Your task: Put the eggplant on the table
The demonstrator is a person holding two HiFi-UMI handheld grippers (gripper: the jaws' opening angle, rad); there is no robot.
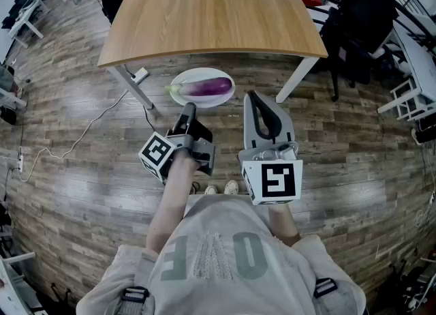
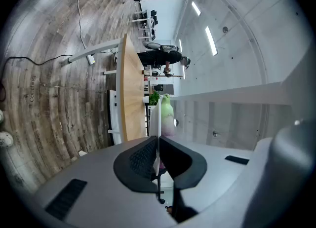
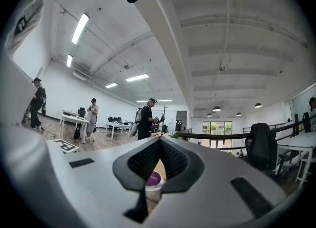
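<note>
Left gripper (image 1: pixel 187 109): level and rolled on its side, jaws pinched on the near rim of the white plate (image 1: pixel 203 101). The plate hangs over the floor (image 1: pixel 82 170), just short of the worktop's (image 1: pixel 211 13) near edge. The eggplant (image 1: pixel 208 87) lies loose on it.

Risk: a one-edge pinch may let the plate sag, so the eggplant rolls off. The plate could also knock the worktop's edge.

Right gripper (image 1: pixel 253 95): level, jaws together, empty, just right of the plate.
</note>
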